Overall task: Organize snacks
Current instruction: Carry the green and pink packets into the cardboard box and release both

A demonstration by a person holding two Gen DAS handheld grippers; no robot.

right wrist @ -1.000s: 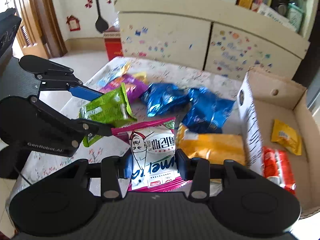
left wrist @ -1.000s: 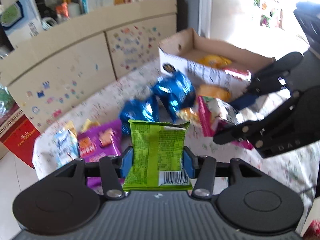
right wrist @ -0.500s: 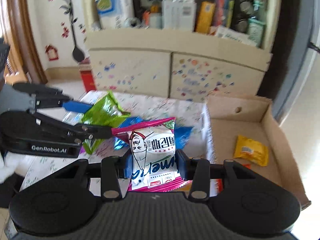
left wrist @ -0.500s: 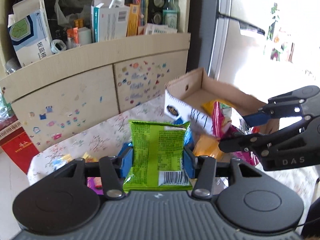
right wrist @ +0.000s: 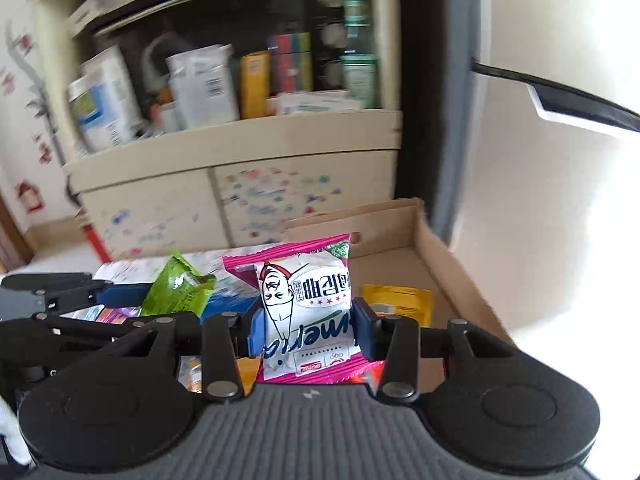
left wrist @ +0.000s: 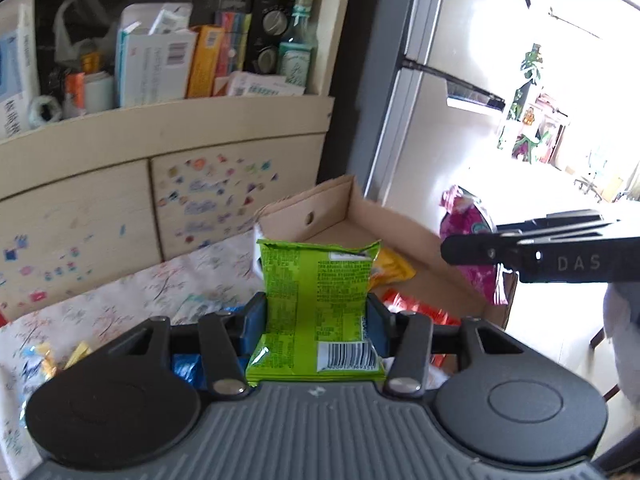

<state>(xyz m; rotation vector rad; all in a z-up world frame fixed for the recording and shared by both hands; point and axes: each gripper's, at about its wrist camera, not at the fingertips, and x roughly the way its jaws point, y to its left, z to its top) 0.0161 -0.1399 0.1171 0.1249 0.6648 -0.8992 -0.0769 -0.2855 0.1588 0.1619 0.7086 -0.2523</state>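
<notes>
Left gripper (left wrist: pixel 316 316) clamps green packet (left wrist: pixel 316 300), right gripper (right wrist: pixel 308 330) pink-white packet (right wrist: pixel 308 304); both have risen from table toward cardboard box (right wrist: pixel 440 248), drop-off next

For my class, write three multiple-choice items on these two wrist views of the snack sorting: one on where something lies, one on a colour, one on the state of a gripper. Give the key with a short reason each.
1. Where does the yellow packet lie?
A. Inside the cardboard box
B. On the cabinet shelf
C. On the floor

2. What colour is the packet in the left gripper?
A. Blue
B. Green
C. Orange

3. What is the state of the right gripper?
A. Open and empty
B. Shut on nothing
C. Shut on a pink and white snack packet

Key:
1 A: the right wrist view shows it on the box floor, within the walls.
2 B: the left wrist view shows a green wrapper with a barcode between the fingers.
3 C: both fingers press the sides of that packet.
</notes>
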